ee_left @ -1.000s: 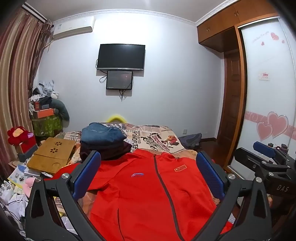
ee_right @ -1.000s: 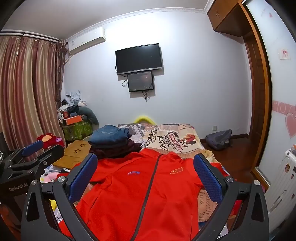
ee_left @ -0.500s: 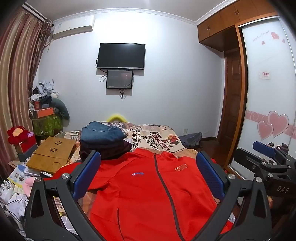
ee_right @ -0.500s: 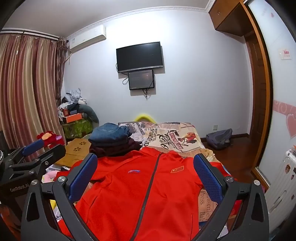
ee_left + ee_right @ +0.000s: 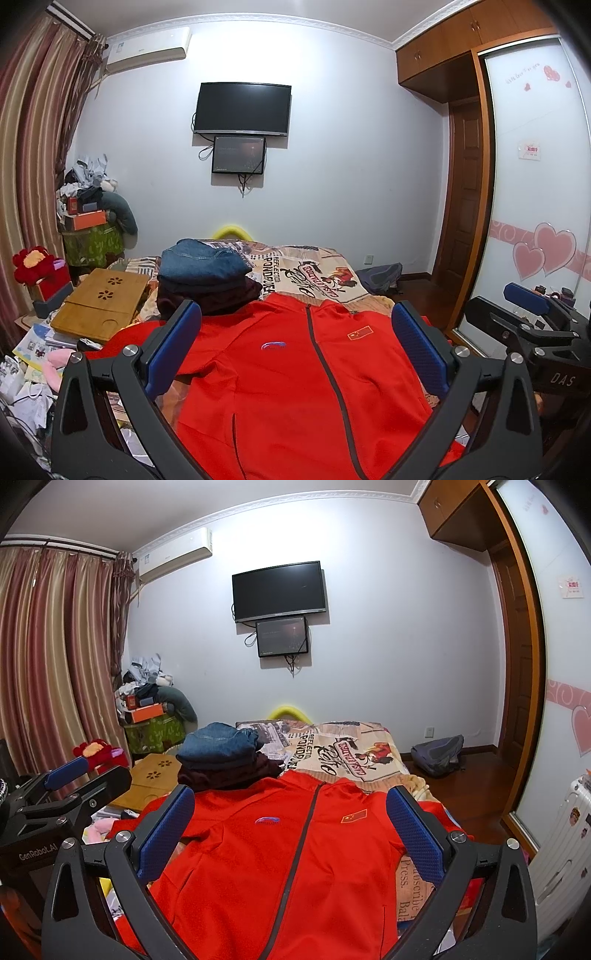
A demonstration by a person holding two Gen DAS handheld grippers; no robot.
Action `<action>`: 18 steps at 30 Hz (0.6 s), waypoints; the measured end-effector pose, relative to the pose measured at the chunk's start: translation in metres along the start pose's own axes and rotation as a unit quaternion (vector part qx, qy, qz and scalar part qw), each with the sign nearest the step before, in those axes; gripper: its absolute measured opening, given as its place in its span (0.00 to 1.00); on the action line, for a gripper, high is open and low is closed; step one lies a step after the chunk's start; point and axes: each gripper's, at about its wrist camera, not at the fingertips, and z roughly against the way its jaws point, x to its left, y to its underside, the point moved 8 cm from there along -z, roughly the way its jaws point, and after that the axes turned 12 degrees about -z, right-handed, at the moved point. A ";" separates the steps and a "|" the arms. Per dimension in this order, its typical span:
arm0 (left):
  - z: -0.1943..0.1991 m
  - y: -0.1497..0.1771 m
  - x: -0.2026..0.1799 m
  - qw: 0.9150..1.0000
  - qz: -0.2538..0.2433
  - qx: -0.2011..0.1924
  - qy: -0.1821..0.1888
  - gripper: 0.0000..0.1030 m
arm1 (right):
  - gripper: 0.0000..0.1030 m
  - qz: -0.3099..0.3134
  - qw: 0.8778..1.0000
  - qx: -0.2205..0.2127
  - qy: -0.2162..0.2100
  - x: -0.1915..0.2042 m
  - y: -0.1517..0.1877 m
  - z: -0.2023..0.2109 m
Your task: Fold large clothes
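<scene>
Left wrist view: left gripper (image 5: 295, 343) spread wide, blue pads empty, held above a red jacket (image 5: 295, 387) lying zipped, front-up on the bed (image 5: 314, 269). Jacket hem cut off at 6 o'clock. Folded clothes pile (image 5: 207, 277) at 10 o'clock of the jacket, touching its shoulder. Other gripper at 3 o'clock, partly cropped. TV (image 5: 242, 109) on wall at 12.

Right wrist view: right gripper (image 5: 290, 821) also wide apart, gripping nothing, over the same jacket (image 5: 288, 856). Left sleeve mostly hidden behind the finger. Curtains (image 5: 55, 657) at 9 o'clock, wardrobe (image 5: 546, 627) at 3; backpack (image 5: 437, 755) on wood floor.
</scene>
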 end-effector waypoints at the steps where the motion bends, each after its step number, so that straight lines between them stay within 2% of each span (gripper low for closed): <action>1: 0.000 0.000 0.001 1.000 0.001 0.000 0.002 1.00 | 1.00 0.000 1.000 0.000 0.000 0.000 0.000 0.000; 18: -0.002 0.000 0.002 1.000 0.002 0.003 0.002 1.00 | 1.00 0.003 1.000 0.004 0.000 0.001 0.003 -0.001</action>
